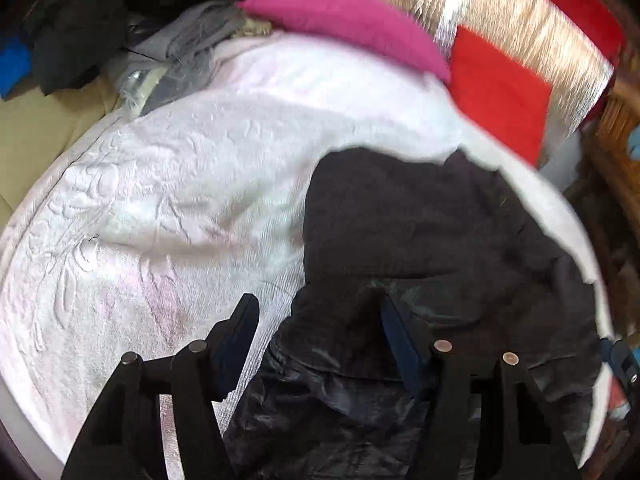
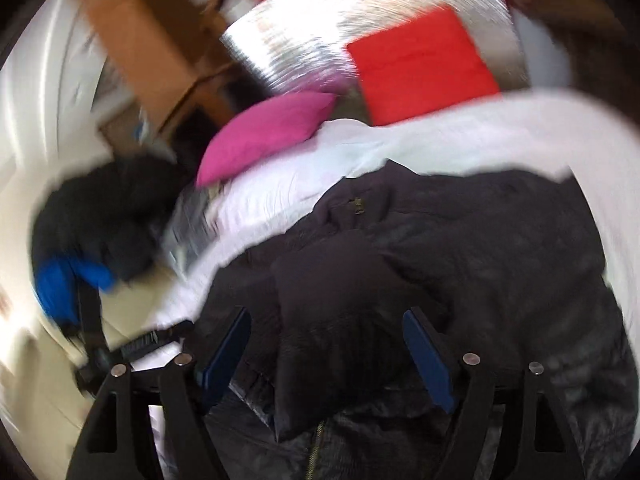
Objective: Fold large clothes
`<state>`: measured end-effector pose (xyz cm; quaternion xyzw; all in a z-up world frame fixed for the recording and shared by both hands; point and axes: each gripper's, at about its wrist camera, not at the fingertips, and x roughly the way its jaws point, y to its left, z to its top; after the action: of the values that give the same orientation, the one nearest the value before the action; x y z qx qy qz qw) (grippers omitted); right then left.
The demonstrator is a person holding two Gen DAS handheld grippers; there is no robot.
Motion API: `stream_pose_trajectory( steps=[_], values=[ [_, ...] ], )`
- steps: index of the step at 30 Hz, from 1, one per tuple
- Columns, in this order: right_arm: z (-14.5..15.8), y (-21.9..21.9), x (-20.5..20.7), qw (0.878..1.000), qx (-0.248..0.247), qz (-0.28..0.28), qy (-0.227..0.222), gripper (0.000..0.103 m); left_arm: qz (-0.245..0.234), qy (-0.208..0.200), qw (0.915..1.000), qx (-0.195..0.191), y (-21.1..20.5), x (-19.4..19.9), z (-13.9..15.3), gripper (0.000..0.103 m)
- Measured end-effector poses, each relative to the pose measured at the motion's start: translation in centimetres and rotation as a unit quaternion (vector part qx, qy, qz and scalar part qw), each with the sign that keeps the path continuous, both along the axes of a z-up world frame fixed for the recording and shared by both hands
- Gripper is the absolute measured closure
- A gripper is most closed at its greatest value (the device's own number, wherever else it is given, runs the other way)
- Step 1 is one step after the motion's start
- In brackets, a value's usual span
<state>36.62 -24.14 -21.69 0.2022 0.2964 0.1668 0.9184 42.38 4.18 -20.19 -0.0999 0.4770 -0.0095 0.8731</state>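
Jacket [image 2: 460, 240]: black, with a faint sheen and a brass-coloured zip. Bedspread [image 1: 160, 200]: white with a pale pink tint and an embossed floral pattern. Far cushion [image 1: 344, 20]: magenta. Folded cloth [image 1: 496, 92] at far right: red. Clothes pile [image 2: 104, 208] at far left: black and grey, with one blue item [image 2: 60, 280]. Gripper pads [image 2: 428, 364]: dark blue.
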Motion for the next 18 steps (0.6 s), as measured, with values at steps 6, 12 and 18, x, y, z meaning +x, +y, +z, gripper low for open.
stream_pose_trajectory(
  steps=[6, 12, 18],
  values=[
    [-2.5, 3.7, 1.0, 0.980, -0.191, -0.025, 0.043, 0.021, -0.028, 0.010, 0.9986, 0.044, -1.8, -0.6, -0.4, 0.039],
    [-2.2, -6.7, -0.7, 0.983, -0.065, -0.155, 0.069, 0.021, -0.032, 0.017, 0.9987, 0.036, -1.1, -0.9, -0.5, 0.038],
    [-3.3, -12.6, -0.7, 0.975, 0.108, -0.179, 0.077, 0.021, -0.041, 0.016, 0.9979, 0.048, -1.0, -1.2, -0.9, 0.038]
  ],
)
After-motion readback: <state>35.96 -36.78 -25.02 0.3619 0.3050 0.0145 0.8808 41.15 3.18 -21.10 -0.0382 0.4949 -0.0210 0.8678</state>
